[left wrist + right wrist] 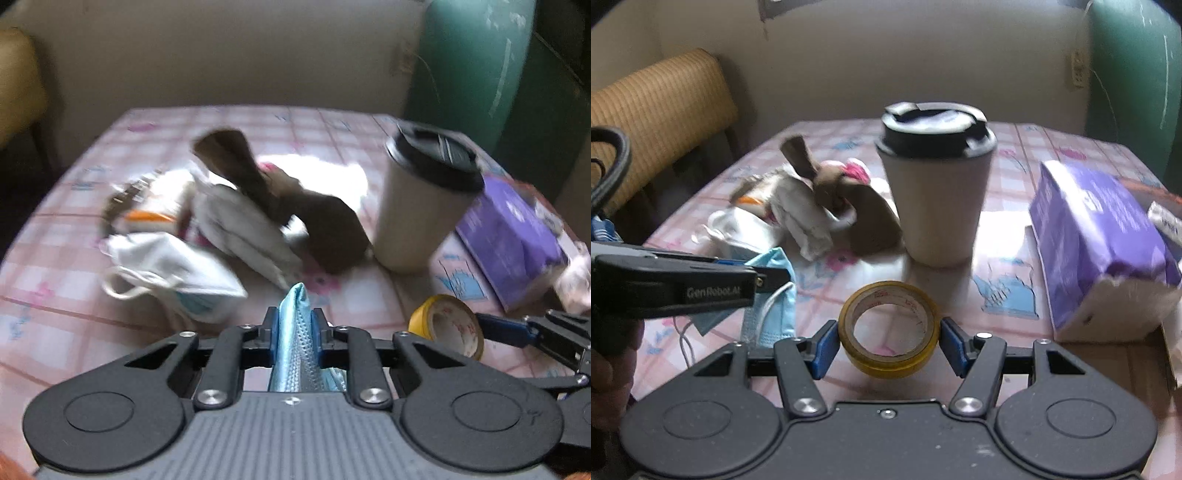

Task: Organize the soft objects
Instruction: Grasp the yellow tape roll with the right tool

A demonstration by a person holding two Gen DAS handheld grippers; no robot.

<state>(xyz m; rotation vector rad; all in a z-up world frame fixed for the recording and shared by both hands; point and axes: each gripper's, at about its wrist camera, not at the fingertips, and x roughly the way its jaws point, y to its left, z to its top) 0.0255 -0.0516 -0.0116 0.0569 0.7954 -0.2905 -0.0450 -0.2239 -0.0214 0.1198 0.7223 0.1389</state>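
Observation:
My left gripper is shut on a light blue face mask, held above the table; the mask also shows in the right wrist view, hanging from that gripper. My right gripper is shut on a yellow tape roll, which also shows in the left wrist view. A pile of soft things lies ahead: a white mask, a white cloth and a brown cloth.
A lidded beige cup stands mid-table on the pink checked cloth. A purple tissue pack lies at the right, over a cardboard box edge. A wicker chair is at the left, a green cylinder behind.

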